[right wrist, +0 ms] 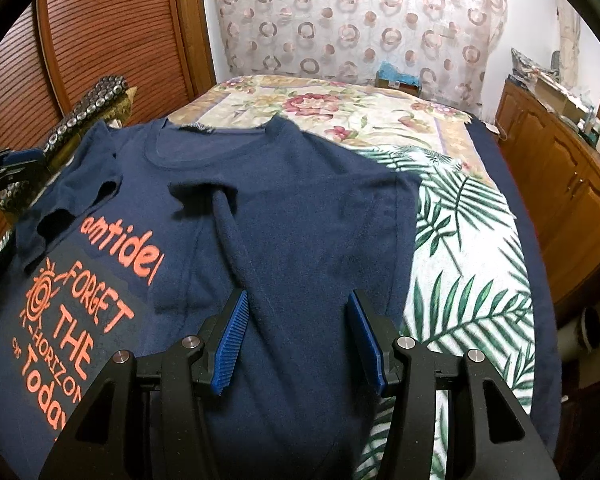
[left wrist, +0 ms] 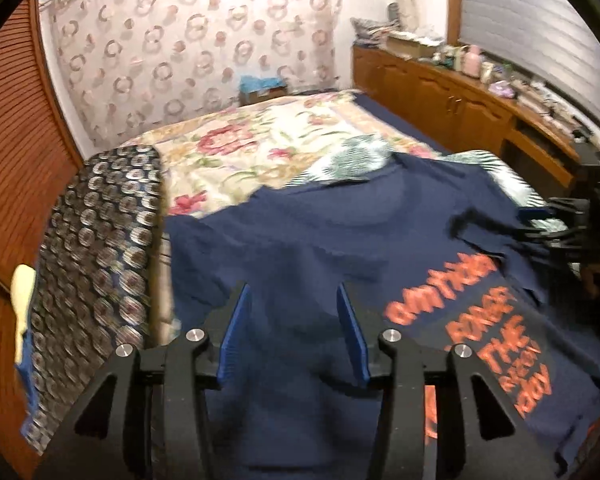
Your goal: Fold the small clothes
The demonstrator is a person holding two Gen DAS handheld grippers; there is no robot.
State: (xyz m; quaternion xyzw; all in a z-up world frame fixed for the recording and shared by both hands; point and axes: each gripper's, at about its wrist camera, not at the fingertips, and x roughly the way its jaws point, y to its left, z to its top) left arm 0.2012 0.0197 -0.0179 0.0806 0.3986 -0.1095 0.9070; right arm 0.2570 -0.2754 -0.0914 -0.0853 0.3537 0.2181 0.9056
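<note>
T-shirt (right wrist: 300, 200), navy with orange lettering, lay spread on the bed (right wrist: 340, 100), partly over a white towel with green palm leaves (right wrist: 460, 260) and partly over the flowered bedspread. Its collar pointed toward the curtain (right wrist: 360, 20) at the far end, and the printed panel (the words "FORGET THE HORIZON" could be read from the right wrist camera) sat on the shirt's left side. One sleeve was folded in across the chest, forming a raised ridge that ran down toward the right gripper (right wrist: 298, 340). That gripper hovered over the lower part of the shirt with its blue jaws parted about halfway, the ridge of cloth passing just beside the left pad; nothing was pinched between them. The left gripper (left wrist: 294, 336) was likewise parted over plain navy cloth, gripping nothing, though its picture was blurred, so whether the pads brushed the fabric was hard to say. A dark patterned cloth (left wrist: 100, 240) lay along the bed's left edge, and wooden cabinets (left wrist: 460, 100) stood on the right.
</note>
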